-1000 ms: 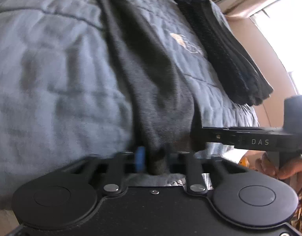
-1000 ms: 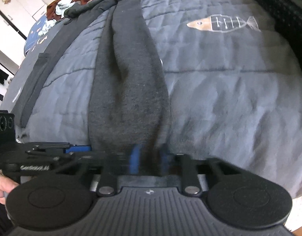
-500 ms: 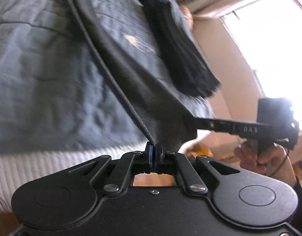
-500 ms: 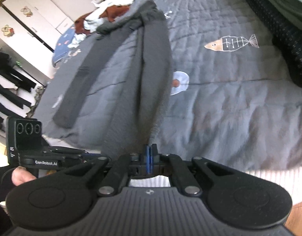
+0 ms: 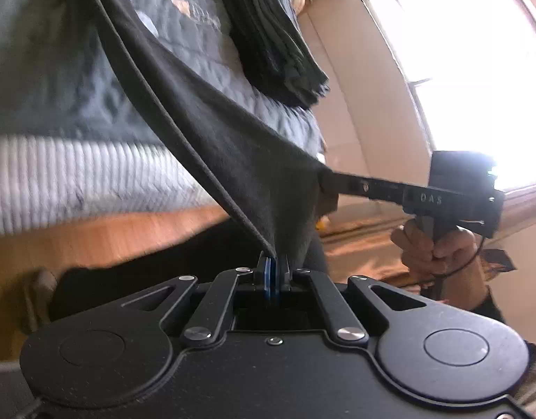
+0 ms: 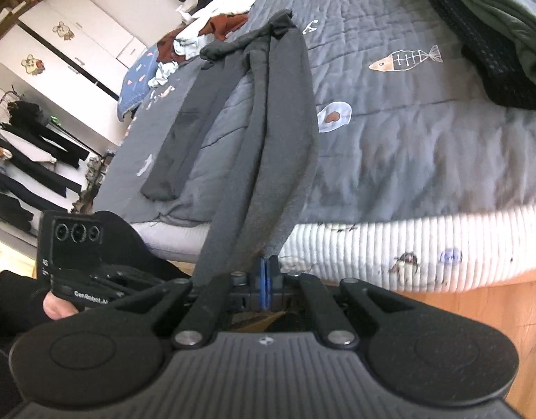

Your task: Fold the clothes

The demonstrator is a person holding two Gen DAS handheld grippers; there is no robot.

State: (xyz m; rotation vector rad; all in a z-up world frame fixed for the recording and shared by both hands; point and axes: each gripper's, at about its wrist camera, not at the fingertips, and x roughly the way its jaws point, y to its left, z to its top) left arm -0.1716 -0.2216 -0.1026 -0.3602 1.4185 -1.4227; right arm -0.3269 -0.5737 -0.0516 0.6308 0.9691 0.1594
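Between two grippers (image 5: 273,265) (image 6: 266,267), one dark garment (image 6: 282,132).

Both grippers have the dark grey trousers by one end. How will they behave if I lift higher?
Likely floppy: the trousers sag between the left gripper and the right gripper. The free leg lies limp on the quilt and will probably drag. The thick cloth looks unlikely to slip.

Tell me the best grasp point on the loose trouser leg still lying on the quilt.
Take the loose leg at its cuff end, which lies flat nearest the bed edge, coming in low from that edge. Both the left gripper and right gripper are shut on the dark grey trousers, so one must release.
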